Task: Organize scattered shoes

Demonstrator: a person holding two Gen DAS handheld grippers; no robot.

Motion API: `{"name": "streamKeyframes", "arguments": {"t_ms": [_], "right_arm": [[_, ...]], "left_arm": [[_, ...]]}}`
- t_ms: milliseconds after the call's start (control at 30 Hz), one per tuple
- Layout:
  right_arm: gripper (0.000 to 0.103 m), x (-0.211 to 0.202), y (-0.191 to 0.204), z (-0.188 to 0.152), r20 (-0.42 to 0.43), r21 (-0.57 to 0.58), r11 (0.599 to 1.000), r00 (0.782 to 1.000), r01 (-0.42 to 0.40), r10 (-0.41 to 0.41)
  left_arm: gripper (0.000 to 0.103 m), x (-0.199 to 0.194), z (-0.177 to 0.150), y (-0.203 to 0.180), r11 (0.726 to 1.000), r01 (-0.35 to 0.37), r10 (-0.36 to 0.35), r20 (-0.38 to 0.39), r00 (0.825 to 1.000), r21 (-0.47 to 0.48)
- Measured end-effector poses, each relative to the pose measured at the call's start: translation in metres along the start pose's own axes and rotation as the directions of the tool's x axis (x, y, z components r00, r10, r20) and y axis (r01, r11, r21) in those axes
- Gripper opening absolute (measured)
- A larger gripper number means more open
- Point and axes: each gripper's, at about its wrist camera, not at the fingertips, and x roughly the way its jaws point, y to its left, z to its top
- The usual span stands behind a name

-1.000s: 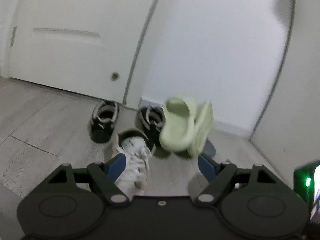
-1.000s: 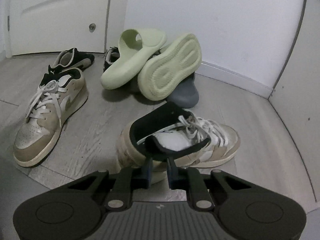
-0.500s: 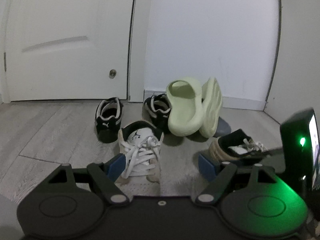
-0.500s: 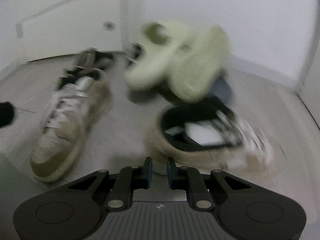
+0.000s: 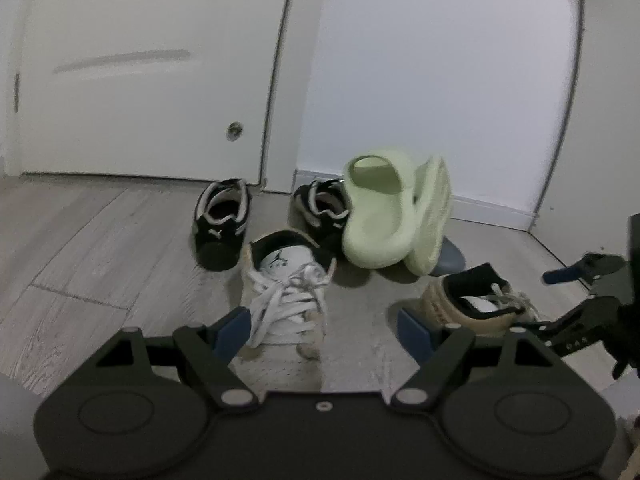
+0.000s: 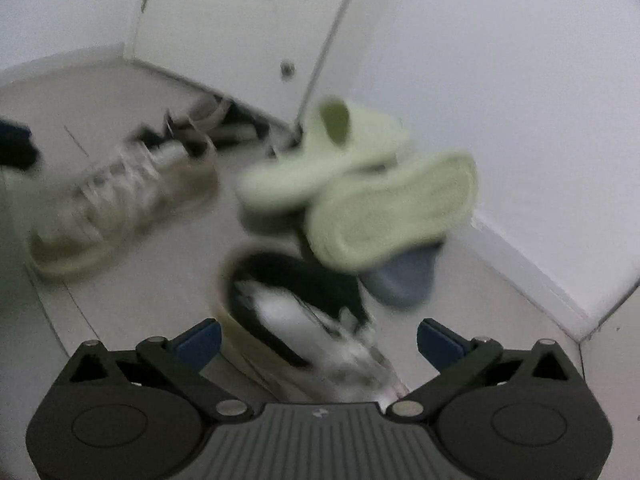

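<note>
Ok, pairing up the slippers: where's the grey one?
The grey slipper lies on the floor by the right wall, mostly hidden under the two green slippers, just beyond the beige sneaker.

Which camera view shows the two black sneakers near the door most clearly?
The left wrist view: both black sneakers appear sharp, heels toward the camera. The right wrist view is blurred; it shows only dark smears by the door.

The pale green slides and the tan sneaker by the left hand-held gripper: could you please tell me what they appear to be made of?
Pale green slides: likely one-piece moulded foam, matte, no seams. Tan sneaker: suede or leather look, unclear which; woven white laces, dark collar lining.
</note>
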Motion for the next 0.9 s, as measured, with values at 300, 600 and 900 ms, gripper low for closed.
{"name": "streamKeyframes", "arguments": {"t_ms": [300,600,900], "right_arm": [[0.103,0.033,-0.029,-0.03,-0.057,0.186,0.974,0.989,-0.127,0.139],[0.103,0.035,-0.013,-0.005,-0.241,0.411,0.912,0.963,-0.012,0.122],[0.1,-0.002,0.025,0.003,-0.173,0.495,0.861,0.959,-0.113,0.225]], "left_arm": [[0.081,0.006,0.0,-0.003,1.0,0.011,-0.011,-0.018,1.0,0.013],[0.081,0.003,0.0,-0.003,1.0,0.015,-0.015,-0.002,1.0,0.006],[0.081,0.0,0.002,0.001,1.0,0.013,-0.012,0.016,1.0,-0.028]]}}
